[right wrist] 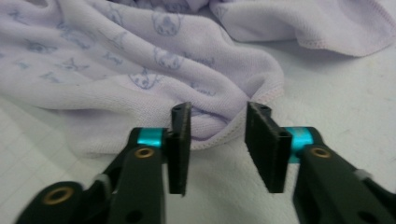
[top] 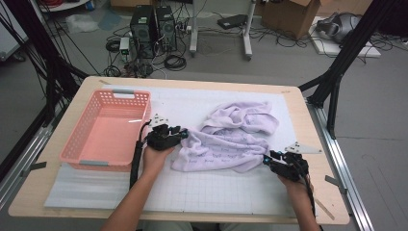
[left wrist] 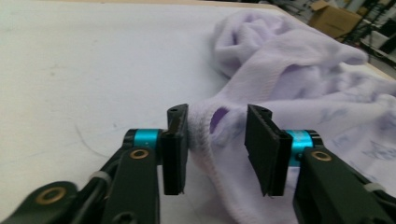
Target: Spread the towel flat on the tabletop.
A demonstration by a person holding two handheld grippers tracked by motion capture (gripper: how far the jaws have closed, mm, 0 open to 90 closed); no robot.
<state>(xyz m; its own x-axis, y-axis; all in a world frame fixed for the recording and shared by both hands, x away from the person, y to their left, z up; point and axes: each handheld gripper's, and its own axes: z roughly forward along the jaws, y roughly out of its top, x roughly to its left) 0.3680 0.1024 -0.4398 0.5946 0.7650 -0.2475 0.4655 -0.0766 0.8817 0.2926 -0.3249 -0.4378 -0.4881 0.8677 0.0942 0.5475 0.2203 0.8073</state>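
A crumpled lilac towel (top: 231,139) is spread on the white surface (top: 202,192), right of the pink basket (top: 107,130). Its hemmed edge is bracketed, unclamped, by the open left claw (left wrist: 217,140); its near fold lies between the parted right claw (right wrist: 218,140).

A pale lilac towel (top: 231,137) lies crumpled on the white gridded mat (top: 216,192) that covers the tabletop, to the right of the pink basket (top: 108,130) and apart from it. Its fabric is soft and looped, printed with small faint cat-face figures in a darker purple, and a stitched hem runs along its edges. The part farthest from the basket's near end is bunched into thick rolled folds; the near part spreads flatter. One hemmed corner points toward the basket, and another hemmed fold lies at the towel's near right end.
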